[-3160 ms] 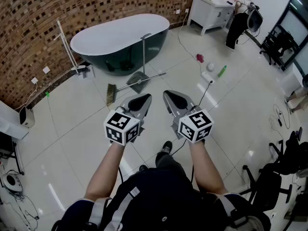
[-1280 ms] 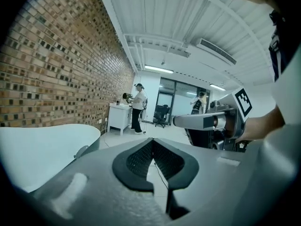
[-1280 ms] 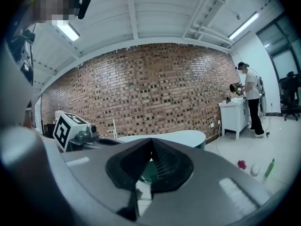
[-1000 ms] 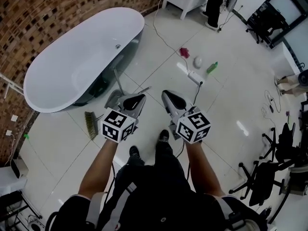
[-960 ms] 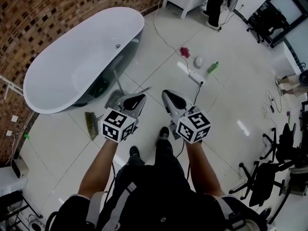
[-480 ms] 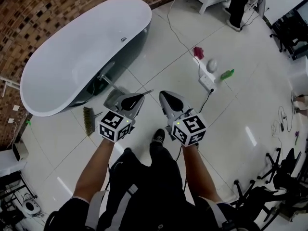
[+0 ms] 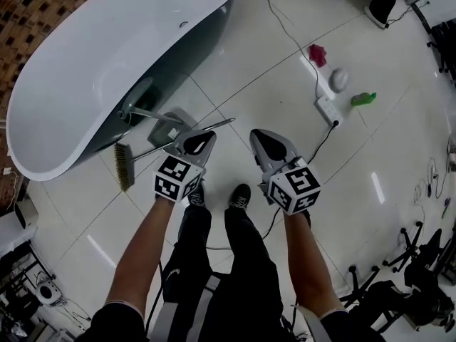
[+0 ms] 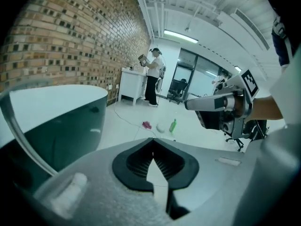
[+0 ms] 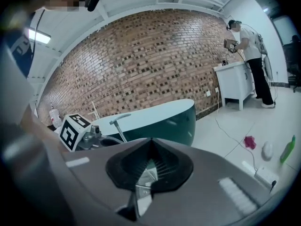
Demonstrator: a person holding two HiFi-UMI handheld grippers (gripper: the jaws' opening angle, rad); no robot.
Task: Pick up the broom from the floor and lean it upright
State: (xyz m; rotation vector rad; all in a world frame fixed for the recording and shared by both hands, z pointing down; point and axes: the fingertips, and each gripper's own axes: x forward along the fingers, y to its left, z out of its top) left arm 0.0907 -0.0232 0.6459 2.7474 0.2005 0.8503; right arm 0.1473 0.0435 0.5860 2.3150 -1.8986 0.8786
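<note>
The broom (image 7: 149,150) lies flat on the white tile floor, its bristle head (image 7: 124,167) at the left and its thin metal handle running right toward the tip (image 7: 229,122). My left gripper (image 7: 201,138) hovers right over the handle, shut and empty. The right gripper (image 7: 265,140) hangs beside it to the right, also shut with nothing in it. In the left gripper view the jaws (image 8: 153,141) meet at a point, and the right gripper (image 8: 221,111) shows across. In the right gripper view the jaws (image 9: 150,144) are likewise closed.
A dustpan (image 7: 173,125) with an upright handle stands just behind the broom, against the big oval bathtub (image 7: 85,63). A power strip (image 7: 328,110) with its cable, a green bottle (image 7: 363,99), a white ball (image 7: 339,79) and a pink cloth (image 7: 317,53) lie at the right. Office chairs (image 7: 399,283) stand lower right.
Both grippers have sunk toward the floor and moved forward together. The broom and dustpan now lie right under the left gripper. Both stayed shut.
</note>
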